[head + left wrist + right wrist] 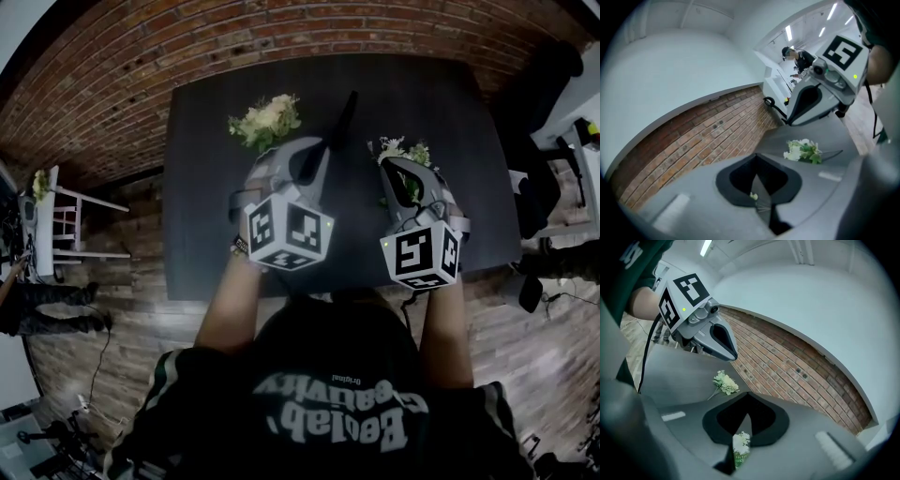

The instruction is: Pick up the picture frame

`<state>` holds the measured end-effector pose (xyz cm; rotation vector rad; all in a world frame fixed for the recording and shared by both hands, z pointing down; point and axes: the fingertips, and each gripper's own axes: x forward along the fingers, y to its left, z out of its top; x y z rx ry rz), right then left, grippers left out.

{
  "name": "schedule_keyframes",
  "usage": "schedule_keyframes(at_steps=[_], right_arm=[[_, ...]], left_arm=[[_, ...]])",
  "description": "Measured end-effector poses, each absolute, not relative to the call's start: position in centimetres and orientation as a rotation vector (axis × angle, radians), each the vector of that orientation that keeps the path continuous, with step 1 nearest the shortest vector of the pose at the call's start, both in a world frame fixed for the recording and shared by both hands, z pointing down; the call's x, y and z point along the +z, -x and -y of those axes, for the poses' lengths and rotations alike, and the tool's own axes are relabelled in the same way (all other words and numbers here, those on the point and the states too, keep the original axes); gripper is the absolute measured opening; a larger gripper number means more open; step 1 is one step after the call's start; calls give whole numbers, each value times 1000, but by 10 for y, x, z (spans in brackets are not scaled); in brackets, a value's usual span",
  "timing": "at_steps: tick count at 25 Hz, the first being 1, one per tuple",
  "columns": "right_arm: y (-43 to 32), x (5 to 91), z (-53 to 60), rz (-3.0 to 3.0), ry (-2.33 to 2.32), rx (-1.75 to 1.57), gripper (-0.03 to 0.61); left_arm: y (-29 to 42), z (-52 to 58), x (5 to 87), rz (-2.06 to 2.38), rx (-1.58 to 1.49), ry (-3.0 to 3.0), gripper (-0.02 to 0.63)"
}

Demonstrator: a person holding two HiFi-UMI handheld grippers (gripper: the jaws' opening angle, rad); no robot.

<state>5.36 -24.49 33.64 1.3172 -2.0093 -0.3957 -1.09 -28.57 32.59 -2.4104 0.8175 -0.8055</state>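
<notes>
Flowers, not a frame, are what lie on the dark table (pixel 197 187): one pale bunch (pixel 267 120) toward its far left, a second bunch (pixel 403 150) right of the table's middle. No view shows the picture frame, so its direction and long axis cannot be told. The left gripper (pixel 348 106) hangs over the table's middle, pointing toward the far edge with its jaws pressed together on nothing. The right gripper (pixel 394 167) is beside it, over the table's right part and just short of the second bunch. Its jaws also look drawn together, gripping nothing. Neither hand is clearly nearer. Both jaws would probably need to spread before any grasp.
</notes>
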Motion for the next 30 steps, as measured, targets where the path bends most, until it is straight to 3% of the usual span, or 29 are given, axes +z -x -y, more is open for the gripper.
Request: schedule_keyframes(at_steps=[12,30], right_arm=[[-42,349,260,1995,-1305,-383,6],[-92,360,305,2087,-1191,-398,6]], left_arm=[[32,305,344,-852,-816,2440,2],[-12,338,357,-1064,-884,2456,2]])
